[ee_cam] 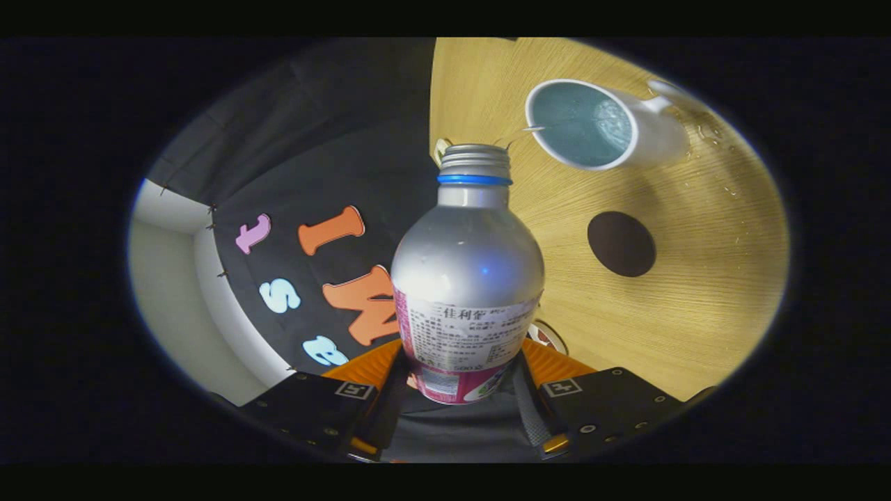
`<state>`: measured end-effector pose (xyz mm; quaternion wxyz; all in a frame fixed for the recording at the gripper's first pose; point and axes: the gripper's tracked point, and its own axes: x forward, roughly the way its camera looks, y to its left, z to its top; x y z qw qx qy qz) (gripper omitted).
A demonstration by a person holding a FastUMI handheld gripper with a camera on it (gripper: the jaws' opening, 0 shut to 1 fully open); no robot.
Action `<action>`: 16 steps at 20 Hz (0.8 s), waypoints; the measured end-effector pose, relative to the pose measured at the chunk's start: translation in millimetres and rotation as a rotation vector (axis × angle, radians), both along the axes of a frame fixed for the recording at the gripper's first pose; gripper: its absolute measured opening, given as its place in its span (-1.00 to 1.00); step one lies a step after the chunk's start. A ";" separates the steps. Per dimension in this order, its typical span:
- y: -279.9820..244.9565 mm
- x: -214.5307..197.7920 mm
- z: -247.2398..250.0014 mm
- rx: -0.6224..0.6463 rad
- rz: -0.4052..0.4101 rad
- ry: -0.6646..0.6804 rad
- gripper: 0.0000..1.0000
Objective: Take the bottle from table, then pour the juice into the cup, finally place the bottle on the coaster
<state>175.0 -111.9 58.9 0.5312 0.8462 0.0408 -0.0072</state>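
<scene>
Bottle (467,278), uncapped, clamped between both fingers of the gripper (465,390), neck pointing toward the cup (592,125). Cup holds liquid, stands near the table (710,306) edge. Dark round coaster (621,243) lies just beside the cup.

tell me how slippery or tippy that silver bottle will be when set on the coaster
The bottle, gripped between both fingers, looks like smooth metal, so probably slick. Tall and narrow, with its cap off, it may tip or spill on the small coaster.
</scene>
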 end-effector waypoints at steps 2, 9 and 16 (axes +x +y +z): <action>-0.5 -0.8 -0.2 0.005 -0.001 0.005 0.45; -3.6 -2.6 -2.6 0.019 -0.007 0.021 0.45; -6.0 -5.5 -4.6 0.041 -0.006 0.042 0.45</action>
